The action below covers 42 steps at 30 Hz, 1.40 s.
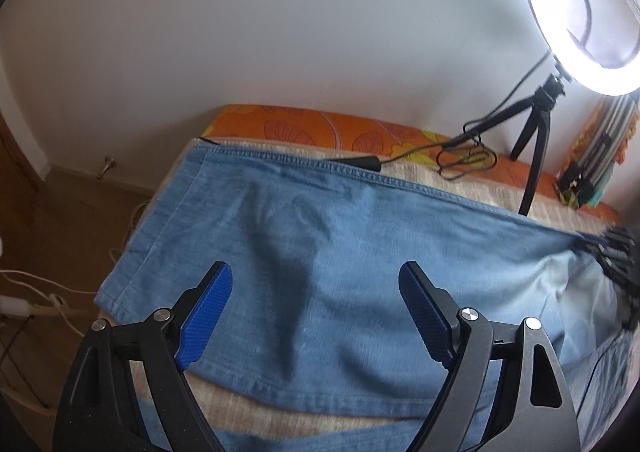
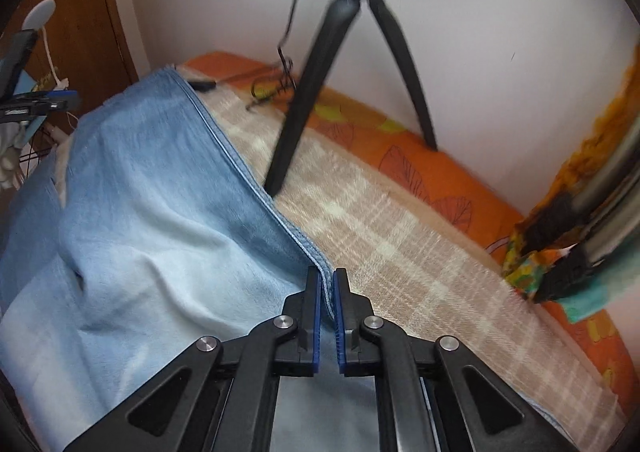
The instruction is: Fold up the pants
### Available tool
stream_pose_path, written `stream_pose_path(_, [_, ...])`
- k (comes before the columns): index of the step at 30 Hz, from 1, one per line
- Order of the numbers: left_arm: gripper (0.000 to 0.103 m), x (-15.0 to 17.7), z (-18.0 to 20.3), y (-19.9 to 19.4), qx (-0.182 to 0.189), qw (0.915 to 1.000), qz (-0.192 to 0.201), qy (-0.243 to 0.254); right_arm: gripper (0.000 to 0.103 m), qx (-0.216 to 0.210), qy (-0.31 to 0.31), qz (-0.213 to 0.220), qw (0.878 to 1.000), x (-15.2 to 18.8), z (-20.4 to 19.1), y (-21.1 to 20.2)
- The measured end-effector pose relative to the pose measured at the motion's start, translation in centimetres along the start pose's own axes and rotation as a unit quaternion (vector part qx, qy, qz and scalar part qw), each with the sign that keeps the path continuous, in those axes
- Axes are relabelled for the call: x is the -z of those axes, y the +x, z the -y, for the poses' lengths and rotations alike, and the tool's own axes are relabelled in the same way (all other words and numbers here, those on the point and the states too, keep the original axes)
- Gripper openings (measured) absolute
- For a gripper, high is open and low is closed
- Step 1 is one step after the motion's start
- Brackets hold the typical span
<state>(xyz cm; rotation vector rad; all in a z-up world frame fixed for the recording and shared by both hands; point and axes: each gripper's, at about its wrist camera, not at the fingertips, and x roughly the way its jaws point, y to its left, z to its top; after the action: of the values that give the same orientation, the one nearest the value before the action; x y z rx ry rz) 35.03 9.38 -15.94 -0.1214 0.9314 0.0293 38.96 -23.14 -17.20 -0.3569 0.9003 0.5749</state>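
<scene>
Light blue denim pants (image 1: pixel 320 244) lie spread over a beige checked blanket (image 1: pixel 248 412) on a bed. My left gripper (image 1: pixel 316 276) is open and empty, hovering just above the middle of a pant leg, its blue pads wide apart. My right gripper (image 2: pixel 327 276) is shut on the pants' stitched side seam (image 2: pixel 256 187) and holds that edge slightly lifted. The pants (image 2: pixel 152 219) fill the left of the right wrist view. The right gripper also shows blurred at the right edge of the left wrist view (image 1: pixel 616 252), holding the fabric.
A black tripod (image 2: pixel 304 91) stands on the blanket close beside the seam, carrying a lit ring light (image 1: pixel 592 11). Its cable and remote (image 1: pixel 360 163) lie along the orange floral mattress (image 1: pixel 320 127). A white wall is behind. The floor with cords (image 1: pixel 40 292) lies left.
</scene>
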Motion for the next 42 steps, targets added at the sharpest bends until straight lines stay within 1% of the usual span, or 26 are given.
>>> stream_pose_path(1, [0.086, -0.4, 0.1, 0.2, 0.004, 1.0, -0.002, -0.005, 0.003, 0.005, -0.009, 0.015, 1.0, 0.1, -0.8, -1.5])
stream_pose_path(4, [0.086, -1.8, 0.3, 1.1, 0.022, 0.9995, -0.009, -0.022, 0.003, 0.015, -0.031, 0.035, 0.999, 0.7, -2.5, -4.4])
stream_pose_path(6, [0.086, -2.7, 0.5, 1.8, 0.036, 0.9986, -0.016, -0.035, 0.003, 0.029, -0.05, 0.041, 0.997, 1.4, -4.3, -5.8])
stream_pose_path(8, [0.086, -3.4, 0.7, 2.7, 0.048, 0.9972, -0.027, -0.051, 0.002, 0.035, -0.068, 0.046, 0.996, 2.2, -6.1, -6.8])
stream_pose_path(11, [0.086, -4.4, 1.3, 3.8, 0.052, 0.9959, -0.038, -0.064, 0.002, 0.037, -0.096, 0.047, 0.994, 3.5, -8.5, -7.5])
stream_pose_path(14, [0.086, -4.8, 1.5, 5.0, 0.047, 0.9955, -0.052, -0.064, 0.002, 0.034, -0.112, 0.042, 0.992, 4.6, -10.3, -7.6])
stream_pose_path(16, [0.086, -5.0, 1.4, 6.2, 0.038, 0.9943, -0.069, -0.071, 0.002, 0.028, -0.112, 0.04, 0.992, 5.2, -10.8, -7.9])
stream_pose_path(20, [0.086, -4.9, 0.6, 8.7, 0.021, 0.9896, -0.106, -0.096, 0.002, 0.034, -0.117, 0.042, 0.992, 5.9, -11.6, -8.5])
stream_pose_path(22, [0.084, -4.4, -0.3, 9.1, 0.01, 0.9877, -0.108, -0.113, 0.002, 0.032, -0.11, 0.042, 0.992, 6.1, -11.5, -8.7])
stream_pose_path(23, [0.079, -4.2, -0.6, 9.1, 0.005, 0.9872, -0.105, -0.12, 0.002, 0.034, -0.109, 0.043, 0.993, 6.1, -11.4, -8.8])
stream_pose_path(24, [0.057, -3.9, -1.2, 9.0, 0.004, 0.9866, -0.097, -0.131, 0.002, 0.038, -0.11, 0.043, 0.992, 6.2, -11.5, -8.9])
stream_pose_path(25, [0.045, -3.6, -1.7, 8.9, 0.014, 0.9854, -0.095, -0.141, 0.002, 0.04, -0.111, 0.043, 0.992, 6.3, -11.6, -8.9])
stream_pose_path(26, [0.028, -3.4, -2.0, 8.7, 0.021, 0.9844, -0.094, -0.147, 0.002, 0.044, -0.112, 0.043, 0.992, 6.3, -11.7, -9.0])
stream_pose_path(27, [0.014, -3.2, -2.4, 8.4, 0.026, 0.9847, -0.088, -0.148, 0.001, 0.046, -0.11, 0.043, 0.992, 6.4, -11.7, -9.1])
stream_pose_path(30, [0.006, -2.7, -2.8, 6.3, 0.029, 0.9889, -0.055, -0.135, 0.001, 0.053, -0.102, 0.042, 0.993, 6.4, -11.9, -9.4])
stream_pose_path(35, [0.004, -2.3, -3.6, 3.1, 0.041, 0.991, -0.031, -0.123, 0.0, 0.066, -0.088, 0.048, 0.993, 6.0, -12.4, -10.9])
stream_pose_path(38, [0.004, -2.6, -3.2, 1.7, 0.04, 0.9924, -0.016, -0.115, 0.0, 0.06, -0.081, 0.053, 0.993, 5.9, -13.0, -12.1])
stream_pose_path(39, [0.007, -2.8, -2.9, 1.6, 0.054, 0.9914, -0.018, -0.118, 0.0, 0.058, -0.084, 0.053, 0.993, 6.0, -13.5, -12.5])
stream_pose_path(40, [0.012, -3.0, -2.7, 1.6, 0.071, 0.9897, -0.025, -0.122, 0.0, 0.055, -0.088, 0.052, 0.993, 6.0, -14.0, -12.6])
stream_pose_path(42, [0.054, -3.0, -2.0, 1.9, 0.079, 0.9881, -0.042, -0.125, 0.0, 0.048, -0.104, 0.045, 0.992, 6.6, -15.4, -12.9])
